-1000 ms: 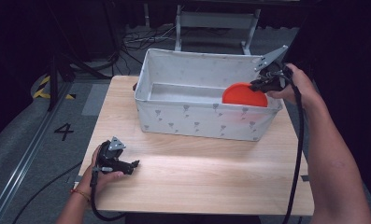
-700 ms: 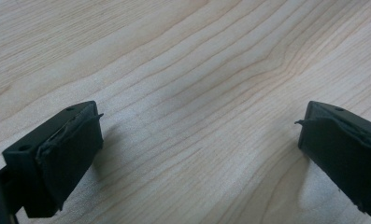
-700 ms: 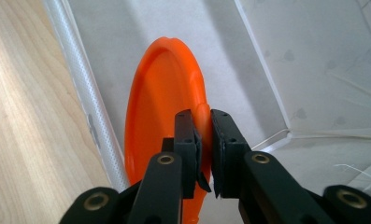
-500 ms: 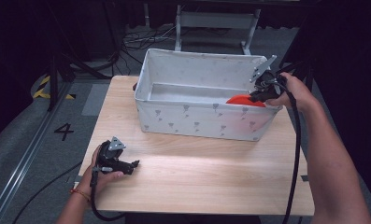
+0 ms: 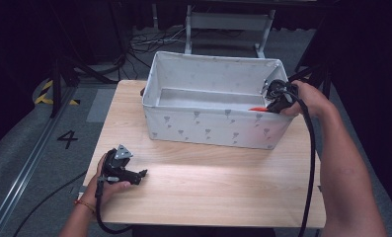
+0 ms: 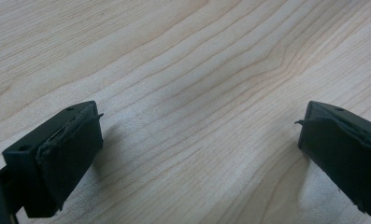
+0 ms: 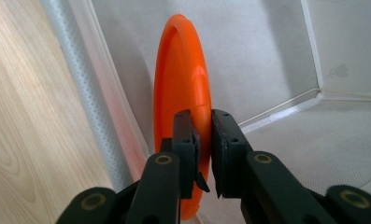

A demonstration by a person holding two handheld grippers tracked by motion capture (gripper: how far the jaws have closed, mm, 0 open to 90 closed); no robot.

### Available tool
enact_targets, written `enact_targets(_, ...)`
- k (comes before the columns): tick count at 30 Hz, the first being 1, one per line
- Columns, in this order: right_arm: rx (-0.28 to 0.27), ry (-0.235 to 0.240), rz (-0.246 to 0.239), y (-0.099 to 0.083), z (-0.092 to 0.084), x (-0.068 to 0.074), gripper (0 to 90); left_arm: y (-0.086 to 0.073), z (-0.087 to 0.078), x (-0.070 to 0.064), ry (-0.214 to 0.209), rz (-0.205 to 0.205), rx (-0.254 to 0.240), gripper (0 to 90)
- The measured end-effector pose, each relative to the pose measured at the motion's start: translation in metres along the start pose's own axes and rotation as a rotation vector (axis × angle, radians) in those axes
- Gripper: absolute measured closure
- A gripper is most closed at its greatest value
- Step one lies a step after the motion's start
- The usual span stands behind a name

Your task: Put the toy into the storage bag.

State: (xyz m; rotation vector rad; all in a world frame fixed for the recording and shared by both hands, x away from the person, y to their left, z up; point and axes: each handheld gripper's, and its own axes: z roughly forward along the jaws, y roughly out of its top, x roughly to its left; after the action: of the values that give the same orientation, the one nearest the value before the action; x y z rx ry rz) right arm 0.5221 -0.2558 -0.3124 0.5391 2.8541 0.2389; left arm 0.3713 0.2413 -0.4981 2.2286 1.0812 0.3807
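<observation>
An orange plate (image 7: 178, 70) stands on edge inside a white fabric bin (image 5: 213, 60), close to the bin's near wall at its right end. My right gripper (image 7: 205, 135) is shut on the plate's rim. From above, my right gripper (image 5: 270, 105) hangs over the bin's right corner, and just a sliver of the plate (image 5: 256, 109) shows above the wall. My left gripper (image 5: 142, 174) rests on the wooden table (image 5: 208, 187) at the front left. Its jaws stand wide apart, and between them my left gripper (image 6: 199, 135) has bare wood.
The bin sits at the back of the table and its floor (image 5: 203, 97) looks bare to the left of the plate. A metal frame (image 5: 228, 22) and cables lie on the floor behind the table. Grey flooring with a painted 4 (image 5: 67, 139) lies to the left.
The right hand has sunk with the plate, which stood above the bin's rim and is now mostly hidden behind the front wall. The left hand has kept still.
</observation>
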Motion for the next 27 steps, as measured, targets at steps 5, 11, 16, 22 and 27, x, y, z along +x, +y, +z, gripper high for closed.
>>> enact_targets(5, -0.04, -0.017, 0.0, 0.0, -0.004, 0.002, 76.5, 0.0, 0.0, 0.0, 0.002, -0.001, 0.0, 0.2)
enact_targets(11, -0.105, -0.05, 0.03, -0.002, -0.011, 0.003, 66.6, 0.0, 0.0, 0.0, 0.002, -0.001, 0.0, 0.2)
enact_targets(16, -0.208, -0.077, 0.121, -0.007, -0.015, 0.001, 51.6, 0.0, 0.0, 0.0, 0.001, 0.0, 0.0, 0.2)
enact_targets(22, -0.435, -0.084, 0.267, -0.022, -0.022, 0.012, 32.4, 0.0, 0.0, 0.0, 0.002, 0.0, 0.0, 0.2)
enact_targets(27, -0.544, -0.145, 0.33, -0.036, -0.031, 0.028, 28.8, 0.0, 0.0, 0.0, 0.002, 0.0, 0.0, 0.2)
